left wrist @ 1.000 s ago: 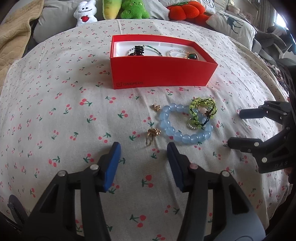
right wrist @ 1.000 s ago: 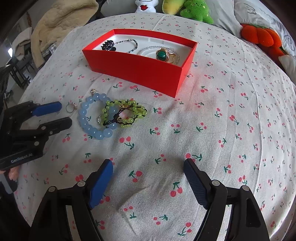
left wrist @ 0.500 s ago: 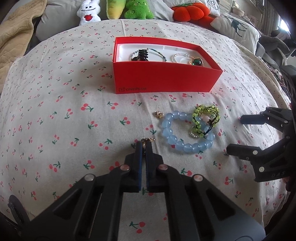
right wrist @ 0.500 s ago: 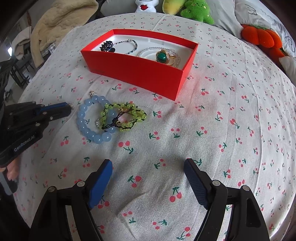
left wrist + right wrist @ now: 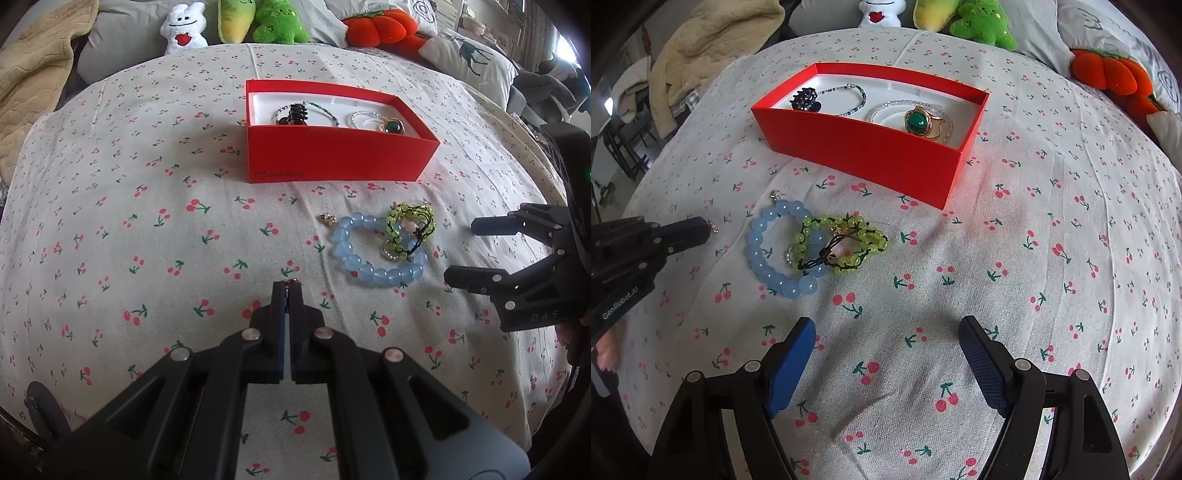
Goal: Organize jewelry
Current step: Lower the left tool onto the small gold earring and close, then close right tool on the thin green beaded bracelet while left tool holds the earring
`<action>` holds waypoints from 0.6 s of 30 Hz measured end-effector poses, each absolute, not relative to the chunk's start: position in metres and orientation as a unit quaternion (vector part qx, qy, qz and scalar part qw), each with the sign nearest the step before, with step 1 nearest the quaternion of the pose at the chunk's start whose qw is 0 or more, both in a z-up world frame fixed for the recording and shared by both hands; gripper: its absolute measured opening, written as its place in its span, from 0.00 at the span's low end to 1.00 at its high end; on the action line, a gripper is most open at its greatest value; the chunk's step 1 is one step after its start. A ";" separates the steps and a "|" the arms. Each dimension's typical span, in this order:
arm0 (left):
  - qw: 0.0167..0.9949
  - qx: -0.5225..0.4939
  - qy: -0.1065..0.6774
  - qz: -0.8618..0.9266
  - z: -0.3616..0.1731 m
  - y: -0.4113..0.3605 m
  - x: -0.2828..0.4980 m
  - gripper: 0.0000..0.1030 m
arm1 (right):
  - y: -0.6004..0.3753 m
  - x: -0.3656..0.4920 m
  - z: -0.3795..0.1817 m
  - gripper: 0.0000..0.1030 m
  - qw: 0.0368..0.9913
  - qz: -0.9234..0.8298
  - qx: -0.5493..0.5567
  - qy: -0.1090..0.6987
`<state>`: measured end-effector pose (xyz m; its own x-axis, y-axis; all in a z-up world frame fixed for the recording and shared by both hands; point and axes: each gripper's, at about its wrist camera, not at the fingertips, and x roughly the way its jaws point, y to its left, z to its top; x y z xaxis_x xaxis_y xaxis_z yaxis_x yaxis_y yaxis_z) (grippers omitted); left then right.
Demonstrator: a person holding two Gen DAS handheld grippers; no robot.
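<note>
My left gripper [image 5: 289,291] is shut on a small gold earring [image 5: 291,281], of which only a glint shows at the fingertips; the right wrist view shows it [image 5: 713,227] off the cloth. A blue bead bracelet [image 5: 369,275] and a green bead bracelet [image 5: 406,218] lie tangled to the right, a second gold earring [image 5: 327,218] beside them. Behind stands the red box [image 5: 332,155], holding a black hair claw [image 5: 295,112], bead strands and a green-stone ring [image 5: 918,122]. My right gripper [image 5: 886,354] hovers open, nothing between its fingers, near the bracelets [image 5: 764,273].
A cherry-print cloth [image 5: 147,240] covers the bed. Plush toys [image 5: 280,22], an orange cushion [image 5: 1115,74] and pillows line the far edge. A beige blanket [image 5: 33,81] is heaped at the far left.
My left gripper closed on the gold earring that lay between its open fingers and has taken it off the cloth. The right gripper stayed where it was, open.
</note>
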<state>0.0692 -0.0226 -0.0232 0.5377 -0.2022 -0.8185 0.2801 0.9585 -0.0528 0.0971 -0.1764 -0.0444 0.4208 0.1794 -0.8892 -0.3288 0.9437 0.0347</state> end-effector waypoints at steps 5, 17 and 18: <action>0.875 0.040 0.461 -0.142 -0.022 -0.021 0.069 0.03 | -0.172 0.098 -0.041 0.79 0.842 0.153 -0.070 0.513; 0.875 0.053 0.459 -0.144 -0.021 -0.028 0.068 0.02 | -0.171 0.107 -0.030 0.79 0.850 0.158 -0.047 0.501; 0.875 0.054 0.460 -0.142 -0.021 -0.028 0.068 0.02 | -0.172 0.109 -0.028 0.79 0.851 0.158 -0.040 0.500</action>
<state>0.0678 -0.0282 -0.0208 0.5365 -0.1984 -0.8202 0.2972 0.9541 -0.0364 0.1088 -0.1718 -0.0284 0.4507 0.2291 -0.8628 -0.3085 0.9469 0.0903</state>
